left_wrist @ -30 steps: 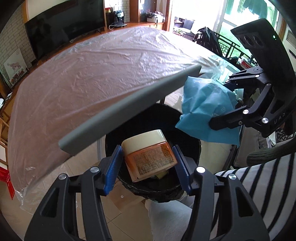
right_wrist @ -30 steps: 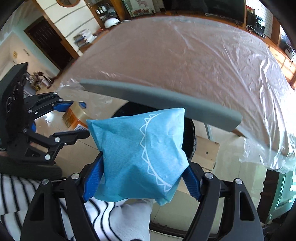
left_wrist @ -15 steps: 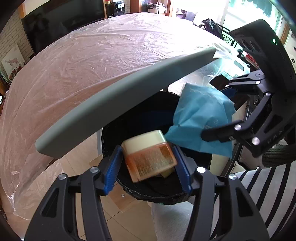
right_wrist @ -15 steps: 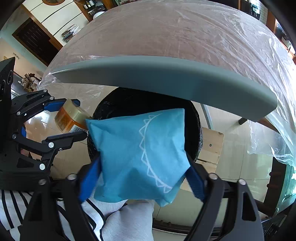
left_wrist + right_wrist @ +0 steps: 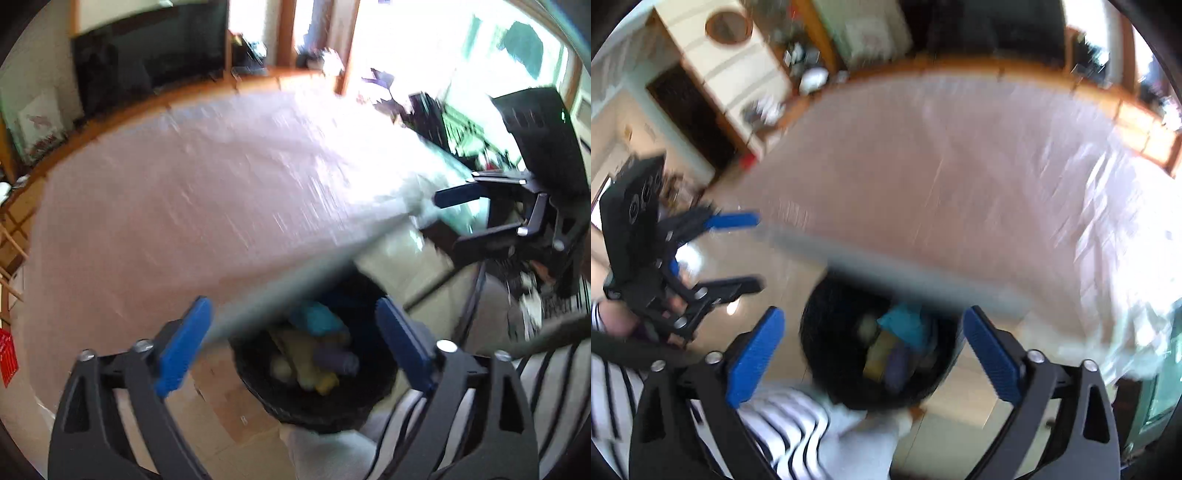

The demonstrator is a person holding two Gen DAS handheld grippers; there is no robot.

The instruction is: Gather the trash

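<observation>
A black trash bin [image 5: 258,391] stands on the floor under the table's edge, below both grippers. Inside it lie the blue packet [image 5: 317,319] and several blurred yellowish and purple pieces. My left gripper [image 5: 291,347] hangs above the bin, its jaws opening wide with nothing between them. In the right wrist view the bin [image 5: 816,332] holds the blue packet [image 5: 905,325]. My right gripper [image 5: 873,356] is above it, jaws also opening and empty. Each gripper shows in the other's view: the right gripper [image 5: 476,218] and the left gripper [image 5: 738,254], both spread apart. Both views are motion-blurred.
A table [image 5: 184,206] under a clear plastic sheet, with a grey rim [image 5: 923,273], overhangs the bin's far side. A person's striped sleeve [image 5: 783,417] and pale trouser leg are just below the bin. Tiled floor surrounds it. A television and shelves stand beyond the table.
Both grippers opened and rose. The orange jar left the left jaws and the blue packet left the right jaws; the packet now lies in the bin.
</observation>
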